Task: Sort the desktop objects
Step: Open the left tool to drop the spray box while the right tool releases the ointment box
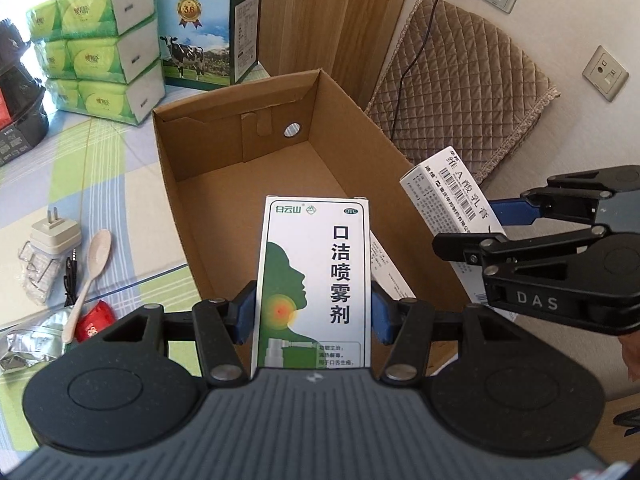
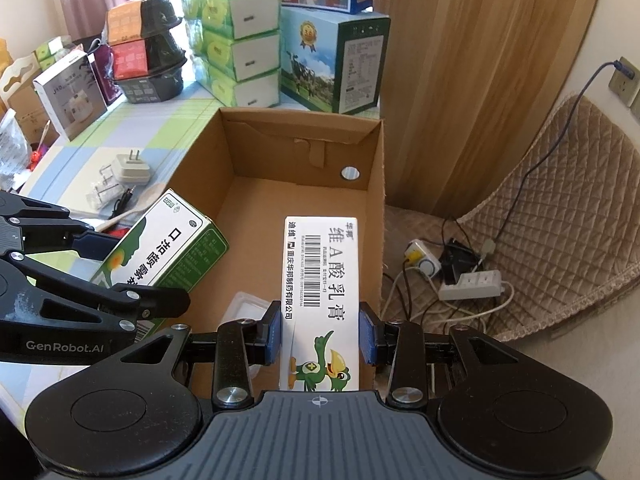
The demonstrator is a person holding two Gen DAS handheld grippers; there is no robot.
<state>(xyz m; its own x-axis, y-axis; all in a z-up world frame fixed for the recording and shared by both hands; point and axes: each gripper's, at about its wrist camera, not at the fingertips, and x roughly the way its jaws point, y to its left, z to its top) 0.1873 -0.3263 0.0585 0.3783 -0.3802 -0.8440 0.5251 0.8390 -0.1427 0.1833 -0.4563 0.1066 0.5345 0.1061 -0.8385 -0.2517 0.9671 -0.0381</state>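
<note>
My left gripper (image 1: pixel 312 312) is shut on a green and white spray box (image 1: pixel 314 280), held upright over the near end of an open cardboard box (image 1: pixel 240 184). To its right, my right gripper (image 2: pixel 322 334) is shut on a long white cream box (image 2: pixel 322 300) with a barcode and a green bird. That cream box (image 1: pixel 452 196) hangs above the cardboard box's (image 2: pixel 296 200) right wall, and the spray box (image 2: pixel 168 240) shows tilted at the left. A clear plastic item (image 2: pixel 244 308) lies on the carton floor under the grippers.
On the checked tablecloth (image 1: pixel 100 184) left of the carton lie a white plug adapter (image 1: pixel 54 236), a beige spoon (image 1: pixel 88 280), a red packet (image 1: pixel 94 322) and a foil pouch (image 1: pixel 28 344). Tissue packs (image 1: pixel 100 40) and a milk carton (image 1: pixel 208 32) stand behind. A quilted chair (image 2: pixel 560 208) and power strip (image 2: pixel 472 284) sit right.
</note>
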